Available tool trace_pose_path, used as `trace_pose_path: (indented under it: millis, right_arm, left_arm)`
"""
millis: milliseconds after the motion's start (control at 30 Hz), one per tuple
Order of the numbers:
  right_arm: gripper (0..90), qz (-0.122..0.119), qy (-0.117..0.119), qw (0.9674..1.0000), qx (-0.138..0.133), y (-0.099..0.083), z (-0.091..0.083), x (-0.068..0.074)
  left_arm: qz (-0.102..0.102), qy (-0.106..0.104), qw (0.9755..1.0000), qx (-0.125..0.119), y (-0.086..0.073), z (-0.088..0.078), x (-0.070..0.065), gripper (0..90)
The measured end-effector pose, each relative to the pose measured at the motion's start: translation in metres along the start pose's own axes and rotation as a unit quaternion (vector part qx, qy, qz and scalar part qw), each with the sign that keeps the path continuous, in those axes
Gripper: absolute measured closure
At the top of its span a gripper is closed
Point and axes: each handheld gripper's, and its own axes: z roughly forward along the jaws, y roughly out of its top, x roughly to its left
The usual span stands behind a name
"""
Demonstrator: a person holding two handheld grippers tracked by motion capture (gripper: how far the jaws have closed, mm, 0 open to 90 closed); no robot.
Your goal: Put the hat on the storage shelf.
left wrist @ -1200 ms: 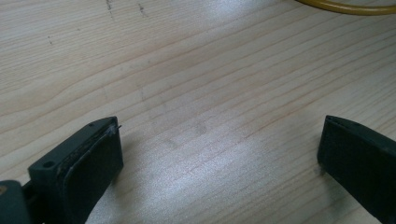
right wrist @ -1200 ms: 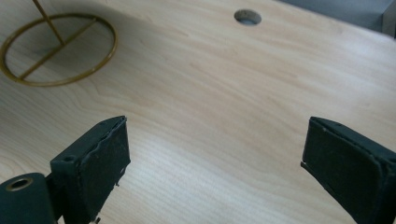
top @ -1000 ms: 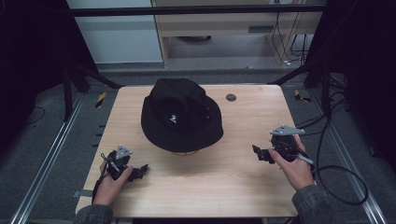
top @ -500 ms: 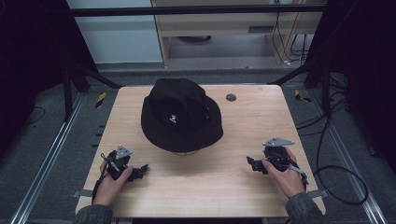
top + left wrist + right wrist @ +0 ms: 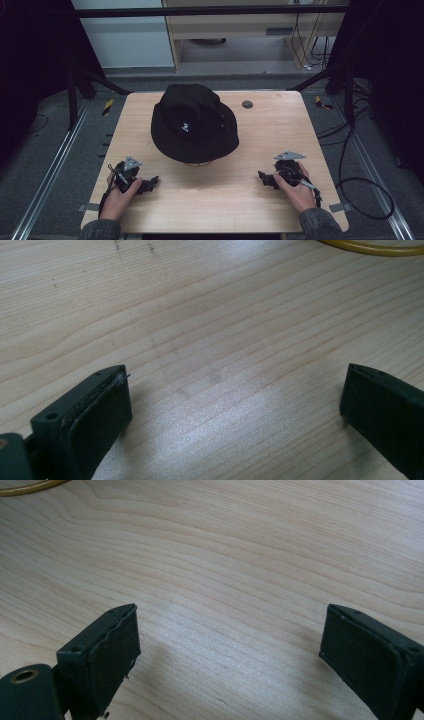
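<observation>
A black bucket hat (image 5: 194, 122) with a small white logo sits crown up in the middle of the wooden table (image 5: 280, 130). My left gripper (image 5: 150, 184) rests on the table near the front left corner, pointing right, well short of the hat. My right gripper (image 5: 264, 179) lies near the front right, pointing left. In the left gripper view the gripper (image 5: 235, 377) is open over bare wood. In the right gripper view the gripper (image 5: 230, 615) is open too, with nothing between its jaws.
A small dark round disc (image 5: 247, 104) lies on the table behind the hat to the right. A thin yellow curved rim (image 5: 370, 247) (image 5: 25, 487) edges both gripper views. Cables (image 5: 360, 195) trail on the floor at the right.
My right gripper has come back toward the front edge and slightly left, settling low on the table. The left gripper and the hat have stayed put.
</observation>
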Motion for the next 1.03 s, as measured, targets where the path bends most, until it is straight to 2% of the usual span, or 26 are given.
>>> trace_pose_path:
  millis: [300, 600, 667, 800, 1033]
  right_arm:
    - [8.5, -0.001, -0.001, 1.0, 0.005, -0.001, 0.006, 0.005]
    - [5.2, -0.022, -0.024, 0.9994, -0.004, -0.006, 0.01, 0.012]
    - [5.3, -0.016, -0.026, 0.9995, -0.006, -0.007, 0.009, 0.014]
    - [5.3, -0.021, -0.029, 0.9993, -0.007, -0.01, 0.006, 0.015]
    - [5.3, -0.013, -0.037, 0.9992, -0.009, -0.011, 0.005, 0.017]
  left_arm:
    - [0.0, 0.0, 1.0, 0.0, 0.0, 0.0, 0.0, 0.0]
    - [0.0, 0.0, 1.0, 0.0, 0.0, 0.0, 0.0, 0.0]
    - [0.0, 0.0, 1.0, 0.0, 0.0, 0.0, 0.0, 0.0]
    - [0.0, 0.0, 1.0, 0.0, 0.0, 0.0, 0.0, 0.0]
    - [-0.001, -0.001, 1.0, 0.0, 0.0, 0.0, 0.0, 0.0]
